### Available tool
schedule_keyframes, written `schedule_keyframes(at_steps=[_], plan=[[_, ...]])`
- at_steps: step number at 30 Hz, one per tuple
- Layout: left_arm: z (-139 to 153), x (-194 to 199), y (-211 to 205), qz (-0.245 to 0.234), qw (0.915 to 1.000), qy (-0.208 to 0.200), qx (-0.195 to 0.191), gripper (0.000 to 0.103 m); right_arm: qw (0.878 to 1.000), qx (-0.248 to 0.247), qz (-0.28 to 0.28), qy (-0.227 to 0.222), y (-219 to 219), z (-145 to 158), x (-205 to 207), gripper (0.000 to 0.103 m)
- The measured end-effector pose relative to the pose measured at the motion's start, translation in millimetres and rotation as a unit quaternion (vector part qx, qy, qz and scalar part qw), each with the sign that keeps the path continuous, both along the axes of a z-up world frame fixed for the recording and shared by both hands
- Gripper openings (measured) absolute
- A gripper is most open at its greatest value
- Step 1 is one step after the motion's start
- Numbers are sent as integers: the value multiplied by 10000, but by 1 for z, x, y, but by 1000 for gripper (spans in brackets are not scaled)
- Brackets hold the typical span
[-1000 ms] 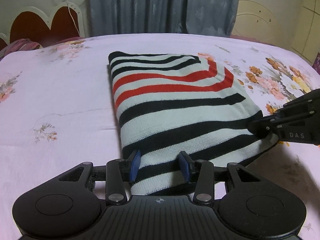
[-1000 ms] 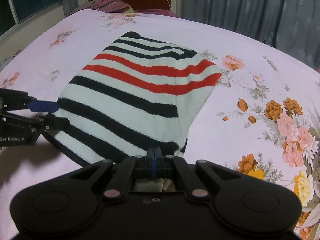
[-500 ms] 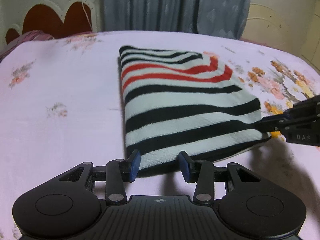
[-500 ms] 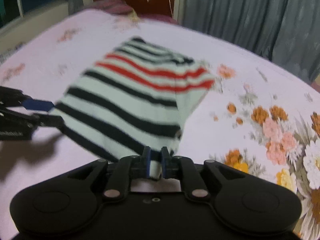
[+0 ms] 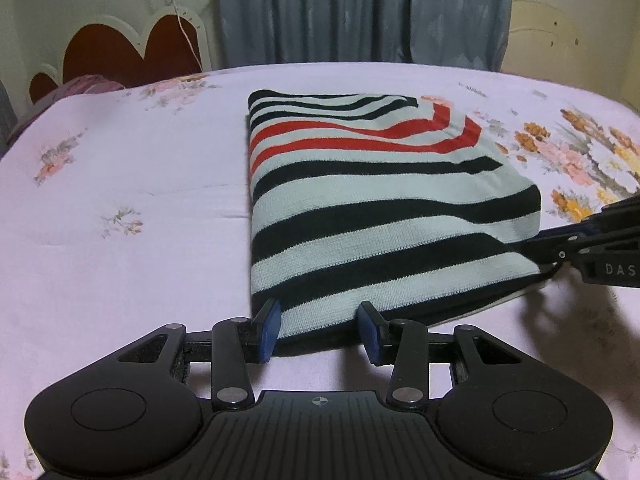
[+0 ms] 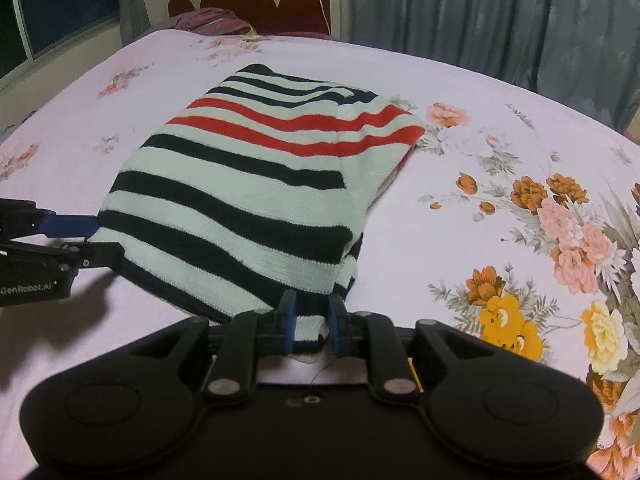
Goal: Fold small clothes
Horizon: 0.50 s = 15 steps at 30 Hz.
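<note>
Sweater (image 5: 372, 208): pale mint with black stripes and two red ones. Bedsheet (image 5: 120, 200): lilac-pink, orange and pink flowers. Curtain (image 5: 360, 8): grey-blue. Headboard (image 5: 120, 48): dark red, white-edged.

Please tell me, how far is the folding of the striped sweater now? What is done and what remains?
Done: the striped sweater lies folded into a compact rectangle on the floral bedsheet. In hand: the right gripper has just been opening, with the near hem between its pads; the left gripper stands open around the other near corner. Left: probably only to pull both grippers away, perhaps smooth the uneven right edge.
</note>
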<state>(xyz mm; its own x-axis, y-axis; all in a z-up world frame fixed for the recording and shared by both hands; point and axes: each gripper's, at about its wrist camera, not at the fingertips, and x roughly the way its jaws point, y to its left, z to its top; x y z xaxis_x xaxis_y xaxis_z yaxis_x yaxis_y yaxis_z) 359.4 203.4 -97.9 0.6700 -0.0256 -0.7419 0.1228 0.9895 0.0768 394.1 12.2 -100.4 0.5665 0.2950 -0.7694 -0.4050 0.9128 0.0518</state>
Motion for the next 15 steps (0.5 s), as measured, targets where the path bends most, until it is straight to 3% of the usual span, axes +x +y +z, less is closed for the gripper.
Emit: schedule_keyframes(at_steps=[15], plan=[[4, 0, -5, -26, 9997, 62, 215, 43, 9996, -236, 4, 171, 8, 5, 3, 17]])
